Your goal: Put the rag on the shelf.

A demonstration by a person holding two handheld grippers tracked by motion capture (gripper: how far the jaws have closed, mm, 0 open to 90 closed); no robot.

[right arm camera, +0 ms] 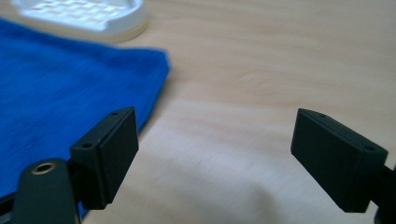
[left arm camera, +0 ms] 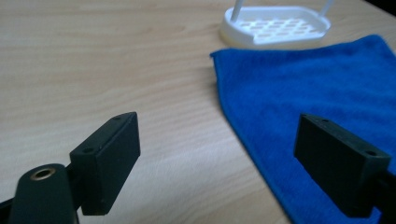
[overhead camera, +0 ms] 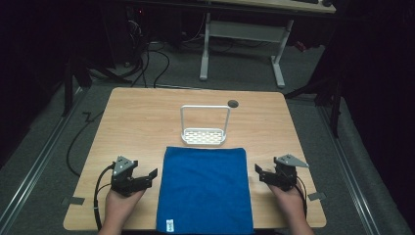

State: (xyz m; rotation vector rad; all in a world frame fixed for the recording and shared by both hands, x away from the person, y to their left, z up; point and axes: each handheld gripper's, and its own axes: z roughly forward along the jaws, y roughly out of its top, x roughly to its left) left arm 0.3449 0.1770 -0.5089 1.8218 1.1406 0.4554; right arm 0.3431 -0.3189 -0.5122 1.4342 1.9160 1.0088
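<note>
— Wooden desk (overhead camera: 137,117) under dim light, dark room behind; what lies on it?

— One blue cloth (overhead camera: 204,188) spread flat at the near middle edge, and a white slotted rack (overhead camera: 204,132) just beyond its far edge.

— And the grippers?

— Left gripper (overhead camera: 149,177) sits just left of the cloth, right gripper (overhead camera: 260,174) just right of it, both with jaws spread wide, holding nothing.

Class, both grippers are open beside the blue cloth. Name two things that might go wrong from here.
1. The blue cloth overhangs the table's near edge; a pull might drag it off.
2. The white rack touches the cloth's far edge, so lifting or sliding the cloth may shove or tip it.
</note>
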